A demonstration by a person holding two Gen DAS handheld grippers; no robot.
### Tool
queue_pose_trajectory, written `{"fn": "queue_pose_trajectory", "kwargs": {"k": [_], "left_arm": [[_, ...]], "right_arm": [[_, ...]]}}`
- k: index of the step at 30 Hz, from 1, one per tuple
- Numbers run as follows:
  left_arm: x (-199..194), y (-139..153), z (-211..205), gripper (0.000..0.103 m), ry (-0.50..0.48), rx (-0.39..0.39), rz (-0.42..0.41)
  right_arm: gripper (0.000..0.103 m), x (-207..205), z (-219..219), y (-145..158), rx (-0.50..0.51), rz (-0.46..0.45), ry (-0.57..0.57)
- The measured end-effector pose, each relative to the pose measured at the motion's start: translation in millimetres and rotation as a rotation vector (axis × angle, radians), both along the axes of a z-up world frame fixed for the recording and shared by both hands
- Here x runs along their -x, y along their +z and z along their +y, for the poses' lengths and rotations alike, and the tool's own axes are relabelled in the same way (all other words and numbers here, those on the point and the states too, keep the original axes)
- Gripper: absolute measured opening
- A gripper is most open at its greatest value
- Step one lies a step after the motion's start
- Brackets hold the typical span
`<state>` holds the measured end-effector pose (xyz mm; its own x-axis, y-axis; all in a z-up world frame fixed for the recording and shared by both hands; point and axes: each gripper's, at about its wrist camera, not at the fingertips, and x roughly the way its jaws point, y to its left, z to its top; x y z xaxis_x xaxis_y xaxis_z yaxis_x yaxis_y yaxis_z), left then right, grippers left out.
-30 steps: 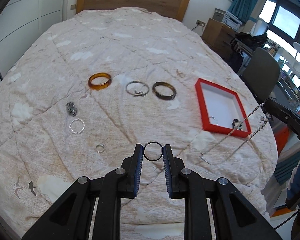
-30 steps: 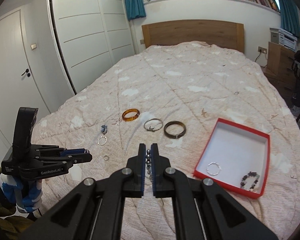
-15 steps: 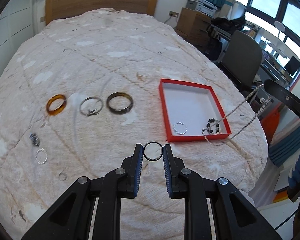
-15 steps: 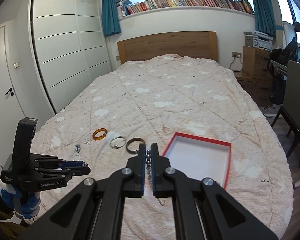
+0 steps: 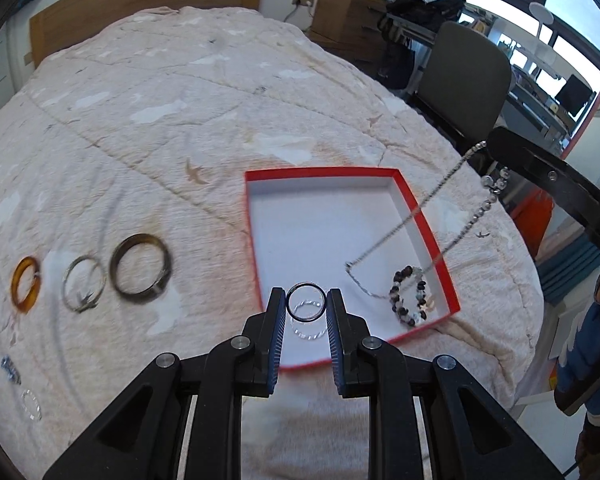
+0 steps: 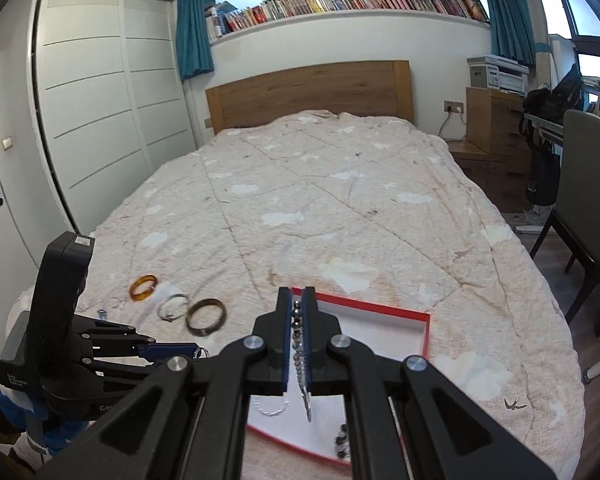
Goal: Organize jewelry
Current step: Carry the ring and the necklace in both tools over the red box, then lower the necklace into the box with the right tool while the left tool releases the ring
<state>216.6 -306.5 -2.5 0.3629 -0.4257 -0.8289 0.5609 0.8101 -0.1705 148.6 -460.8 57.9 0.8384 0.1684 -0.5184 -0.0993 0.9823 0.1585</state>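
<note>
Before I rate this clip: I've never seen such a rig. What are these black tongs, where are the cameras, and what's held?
No robot here: a person carries a hand-held gripper in each hand, with a fisheye camera looking along its fingers. The left hand-held gripper grips a dark ring over the red box on the bed. The right hand-held gripper pinches a bead chain, whose end dangles into the box. Already inside lie a twisted silver ring and a beaded bracelet. Three bangles wait on the quilt.

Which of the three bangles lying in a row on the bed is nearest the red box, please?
The dark brown bangle; the silver bangle lies in the middle, and the amber bangle lies farthest from the red box.
</note>
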Motion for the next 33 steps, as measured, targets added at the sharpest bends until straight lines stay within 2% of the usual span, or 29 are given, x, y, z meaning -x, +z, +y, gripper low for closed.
{"fn": "queue_pose_trajectory", "kwargs": {"k": [8,14,17,22,28,33], "left_arm": [[-26,-55,-35,0.02,-0.024,-0.032,0.081],[-36,-78,-44,0.02,-0.021,-0.057,0.103],[-39,-87,-45,0.02,-0.013,-0.071,0.111],[-36,-92,-50,0.02,-0.016,-0.108,0.077],[-37,-95,-50,0.021,-0.015,-0.115,0.071],[-32,-93,-49,0.029,-0.026,-0.124,0.06]], "right_arm": [[0.005,-31,-39,-77,-0.026,0.155,-0.079],[0.005,-36,-55,-116,-0.047,0.236,-0.105],[0.005,-34,-56,-128,-0.061,0.266,-0.106],[0.005,-34,-53,-145,-0.074,0.307,-0.098],[0.006,-35,-45,-154,-0.066,0.338,-0.089],[0.006,-33,-46,-153,-0.068,0.35,-0.104]]}}
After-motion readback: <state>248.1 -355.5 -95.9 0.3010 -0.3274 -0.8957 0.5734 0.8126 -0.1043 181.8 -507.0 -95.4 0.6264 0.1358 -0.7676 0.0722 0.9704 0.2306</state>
